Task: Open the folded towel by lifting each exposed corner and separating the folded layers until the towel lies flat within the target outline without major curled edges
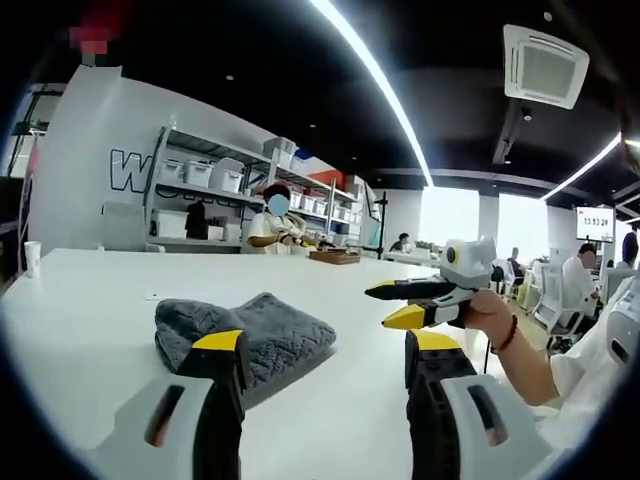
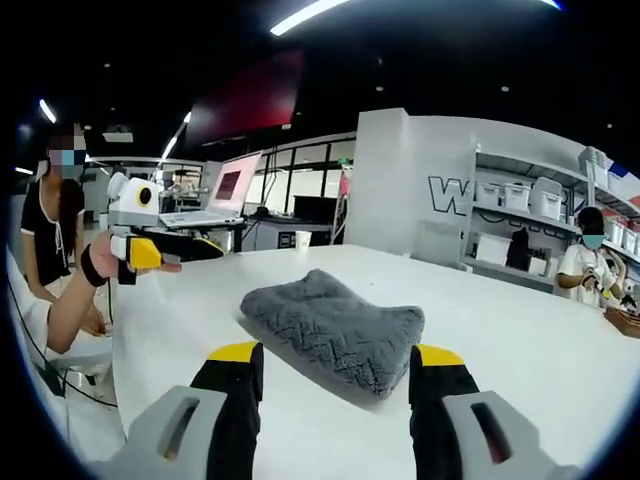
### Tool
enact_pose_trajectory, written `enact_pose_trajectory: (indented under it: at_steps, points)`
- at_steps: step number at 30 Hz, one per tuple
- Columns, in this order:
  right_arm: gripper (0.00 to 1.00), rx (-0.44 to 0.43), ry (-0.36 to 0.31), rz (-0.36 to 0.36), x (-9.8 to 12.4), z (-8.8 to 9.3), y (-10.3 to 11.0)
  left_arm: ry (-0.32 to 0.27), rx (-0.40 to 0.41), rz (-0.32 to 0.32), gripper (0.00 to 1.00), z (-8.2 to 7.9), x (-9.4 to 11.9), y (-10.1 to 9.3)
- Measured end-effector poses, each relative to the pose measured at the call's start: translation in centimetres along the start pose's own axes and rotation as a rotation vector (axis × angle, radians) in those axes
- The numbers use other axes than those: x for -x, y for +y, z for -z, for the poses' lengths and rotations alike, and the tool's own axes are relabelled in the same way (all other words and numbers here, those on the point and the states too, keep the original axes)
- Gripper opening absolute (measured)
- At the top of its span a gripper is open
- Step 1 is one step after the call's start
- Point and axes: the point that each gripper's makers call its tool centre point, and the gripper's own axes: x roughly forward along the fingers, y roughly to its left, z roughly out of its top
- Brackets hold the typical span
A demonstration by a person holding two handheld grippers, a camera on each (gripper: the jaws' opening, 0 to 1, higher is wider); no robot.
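Note:
A grey quilted towel lies folded in a thick bundle on the white table. My left gripper hovers low just short of it, open, with its left jaw over the towel's near edge and nothing held. In the right gripper view the same towel sits straight ahead between the jaws of my right gripper, also open and empty. Each gripper appears in the other's view, held in a hand above the table: the right gripper to the right of the towel, the left gripper at the far left.
A white cup stands at the table's far left edge. Shelving with storage bins lines the back wall, with a person seated before it. A laptop sits on a desk beyond the table. Another person stands at the left.

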Motion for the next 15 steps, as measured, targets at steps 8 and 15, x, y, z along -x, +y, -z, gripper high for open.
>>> enact_pose_trajectory:
  at_steps: [8, 15]
  points:
    - [0.56, 0.008, 0.007, -0.003, -0.25, 0.00, 0.09, -0.009, 0.014, -0.010, 0.63, 0.00, -0.09, 0.69]
    - [0.56, 0.011, 0.002, -0.001, -0.41, -0.29, -0.18, -0.014, 0.017, -0.018, 0.63, -0.02, -0.13, 1.00]
